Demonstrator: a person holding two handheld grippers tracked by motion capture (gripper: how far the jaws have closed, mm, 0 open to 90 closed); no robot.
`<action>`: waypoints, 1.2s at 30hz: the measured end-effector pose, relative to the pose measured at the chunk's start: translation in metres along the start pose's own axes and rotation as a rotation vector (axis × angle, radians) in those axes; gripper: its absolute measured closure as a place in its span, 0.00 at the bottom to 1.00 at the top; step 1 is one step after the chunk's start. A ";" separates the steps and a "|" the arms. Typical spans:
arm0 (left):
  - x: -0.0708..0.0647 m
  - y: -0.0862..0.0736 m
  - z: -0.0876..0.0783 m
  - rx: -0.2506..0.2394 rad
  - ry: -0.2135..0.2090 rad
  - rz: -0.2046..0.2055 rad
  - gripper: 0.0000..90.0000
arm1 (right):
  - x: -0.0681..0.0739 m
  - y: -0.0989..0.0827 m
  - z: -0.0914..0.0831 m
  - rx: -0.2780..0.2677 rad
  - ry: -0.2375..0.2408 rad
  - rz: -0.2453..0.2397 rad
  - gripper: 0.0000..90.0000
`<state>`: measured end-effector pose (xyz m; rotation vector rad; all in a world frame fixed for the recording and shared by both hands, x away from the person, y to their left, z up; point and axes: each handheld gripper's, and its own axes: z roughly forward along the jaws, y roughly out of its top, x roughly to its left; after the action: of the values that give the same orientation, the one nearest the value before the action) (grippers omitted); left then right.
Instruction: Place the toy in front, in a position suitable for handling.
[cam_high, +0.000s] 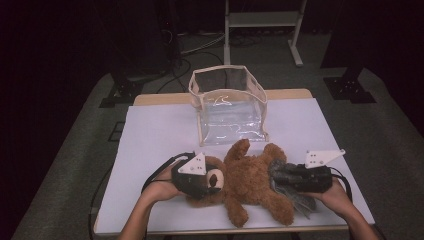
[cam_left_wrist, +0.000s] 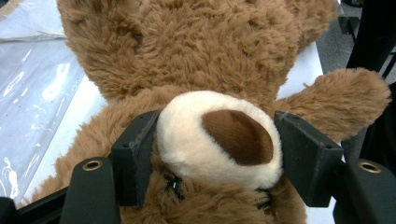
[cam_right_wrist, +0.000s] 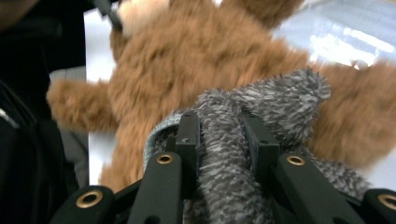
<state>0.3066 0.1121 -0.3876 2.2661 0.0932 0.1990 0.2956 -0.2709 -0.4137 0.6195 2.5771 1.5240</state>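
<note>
bear: the brown teddy bear (cam_high: 250, 182) lies flat on the white bench (cam_high: 150, 135), in the lower middle of the high view; its head is at the left and its legs at the right
long way of the bear: it runs left to right across the frame, from one gripper to the other
left gripper (cam_high: 212, 181): it sits at the bear's head; in the left gripper view its jaws hug the cream snout (cam_left_wrist: 219, 140), one jaw on each side, pinching it
right gripper (cam_high: 279, 176): it sits at the bear's leg end; its jaws are squeezed tight on a grey fuzzy cloth (cam_right_wrist: 233, 154)
grey cloth: it lies on the bear's lower body, at the right of the bear
clear bag (cam_high: 229, 105): it stands open at the top, just behind the bear, toward the upper middle of the frame
what matters next: I think the bear goes into the bag; the bag lies straight behind the bear's middle, about as near to one hand as the other; the bear lies sideways to the bag's mouth
</note>
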 end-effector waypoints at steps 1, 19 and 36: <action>0.000 0.000 0.000 0.000 -0.001 -0.001 0.36 | 0.002 -0.002 -0.001 0.008 -0.002 -0.002 0.78; 0.005 -0.001 0.002 -0.011 0.002 -0.020 0.36 | 0.030 0.032 0.005 -0.027 0.015 -0.125 0.78; 0.005 -0.002 -0.030 -0.003 0.045 0.019 0.34 | 0.036 0.027 0.022 0.009 0.034 -0.161 0.79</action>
<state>0.3064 0.1368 -0.3693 2.2606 0.0952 0.2596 0.2761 -0.2279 -0.3968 0.3800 2.5885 1.4845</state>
